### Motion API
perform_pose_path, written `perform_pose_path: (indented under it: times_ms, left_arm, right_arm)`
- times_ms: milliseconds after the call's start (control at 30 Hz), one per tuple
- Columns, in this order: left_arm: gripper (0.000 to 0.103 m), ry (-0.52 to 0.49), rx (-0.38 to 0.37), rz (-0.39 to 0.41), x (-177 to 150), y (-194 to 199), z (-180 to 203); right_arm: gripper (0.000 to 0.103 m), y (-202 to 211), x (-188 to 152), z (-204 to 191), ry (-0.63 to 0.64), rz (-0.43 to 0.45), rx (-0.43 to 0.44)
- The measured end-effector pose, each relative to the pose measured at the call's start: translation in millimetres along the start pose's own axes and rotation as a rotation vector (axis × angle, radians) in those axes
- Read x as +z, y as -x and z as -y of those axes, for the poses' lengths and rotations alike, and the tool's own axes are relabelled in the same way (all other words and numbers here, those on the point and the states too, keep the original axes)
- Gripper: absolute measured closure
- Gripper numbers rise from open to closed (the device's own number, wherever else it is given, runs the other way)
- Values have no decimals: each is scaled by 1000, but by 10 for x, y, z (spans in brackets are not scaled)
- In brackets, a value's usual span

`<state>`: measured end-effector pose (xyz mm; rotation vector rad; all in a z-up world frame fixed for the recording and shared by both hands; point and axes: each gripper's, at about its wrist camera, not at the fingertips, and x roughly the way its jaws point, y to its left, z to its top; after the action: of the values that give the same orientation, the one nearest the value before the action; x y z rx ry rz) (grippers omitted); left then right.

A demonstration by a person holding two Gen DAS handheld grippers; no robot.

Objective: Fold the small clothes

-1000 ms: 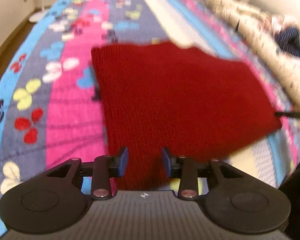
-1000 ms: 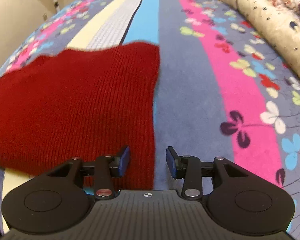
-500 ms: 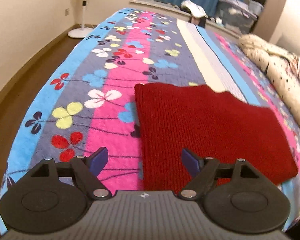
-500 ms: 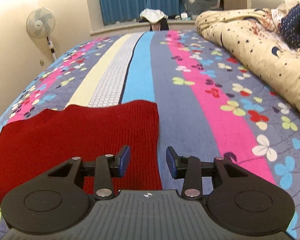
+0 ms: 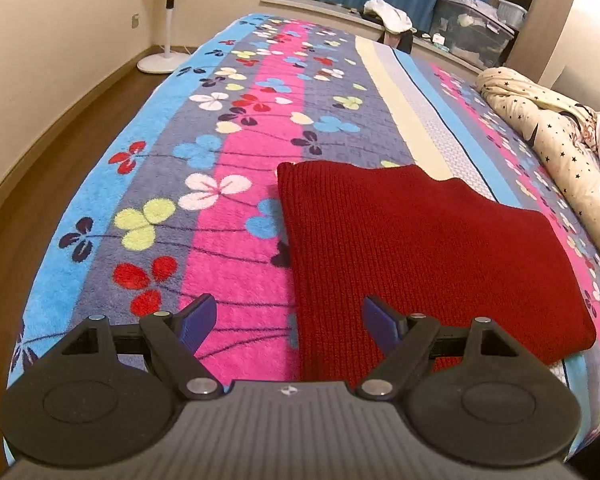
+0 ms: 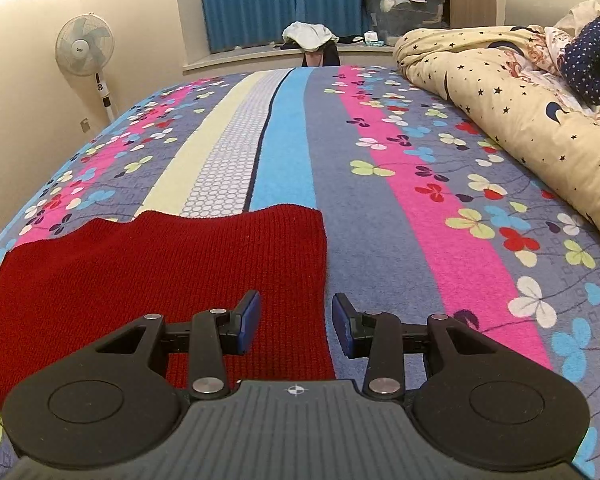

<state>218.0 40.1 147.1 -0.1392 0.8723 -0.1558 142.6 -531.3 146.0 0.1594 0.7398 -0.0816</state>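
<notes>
The red knit (image 5: 420, 248) lies flat on the bed, folded into a rough rectangle – its long axis runs across the bedspread's stripes, from the pink band on the left over the cream and blue bands toward the right. Its ribs run the other way, along the stripes. The far edge is uneven, stepped near the middle; the left and right edges look straight.

The left hand-held gripper (image 5: 288, 320) hovers above the knit's near left corner, jaws spread wide and released, nothing between the pads – one blue pad over the pink band, the other over the red fabric. The right hand-held gripper (image 6: 296, 322) hangs above the knit's near right edge, jaws partly apart and empty, the edge (image 6: 324, 280) running up between them; it grasps nothing.

The bedspread (image 6: 400, 216) is striped with clover flowers. A cream star-print duvet (image 6: 500, 104) is heaped along the right side. A standing fan (image 6: 85, 46) is by the wall, with blue curtains (image 6: 252, 0) behind the bed's far end
</notes>
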Motion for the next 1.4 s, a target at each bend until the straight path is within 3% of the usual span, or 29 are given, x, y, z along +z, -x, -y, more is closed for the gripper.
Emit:
perform_pose_path:
  times_ms: [167, 233, 300, 367, 433, 533, 633, 700, 767, 867, 1167, 1300, 1400]
  left_arm:
    - [19, -14, 15, 75, 17, 160, 42]
    - [23, -47, 30, 82, 71, 207, 92]
    - [30, -95, 57, 115, 133, 279, 161]
    - [42, -97, 53, 156, 173, 332, 162]
    - [45, -65, 61, 183, 117, 309, 119]
    - [69, -11, 82, 64, 73, 116, 14]
    - [69, 20, 69, 84, 117, 110, -37]
    - [69, 39, 72, 46, 107, 37, -76]
    - [69, 64, 60, 33, 115, 4, -116]
    - [69, 78, 66, 29, 110, -11, -171]
    - [68, 97, 123, 8, 77, -22, -263]
    - [68, 102, 136, 3, 77, -23, -273]
    - [68, 110, 145, -6, 84, -55, -273]
  right_arm:
    - [65, 55, 21, -13, -20, 38, -6]
    - [82, 102, 45, -5, -51, 65, 6]
    - [93, 144, 66, -12, -91, 89, 32]
    - [94, 176, 80, -61, -102, 106, 47]
    - [94, 216, 84, -155, -88, 126, 70]
    - [93, 270, 83, -333, -57, 146, 110]
    - [91, 294, 82, -530, -39, 143, 174]
    - [84, 265, 47, -746, -8, 101, 281]
    - [83, 244, -31, -1040, 52, 58, 383]
    - [83, 234, -214, -1549, 177, 22, 464]
    - [82, 329, -618, -2467, 462, 62, 546]
    - [66, 352, -765, -2702, 513, 88, 583]
    - [65, 315, -896, -2855, 549, 93, 606]
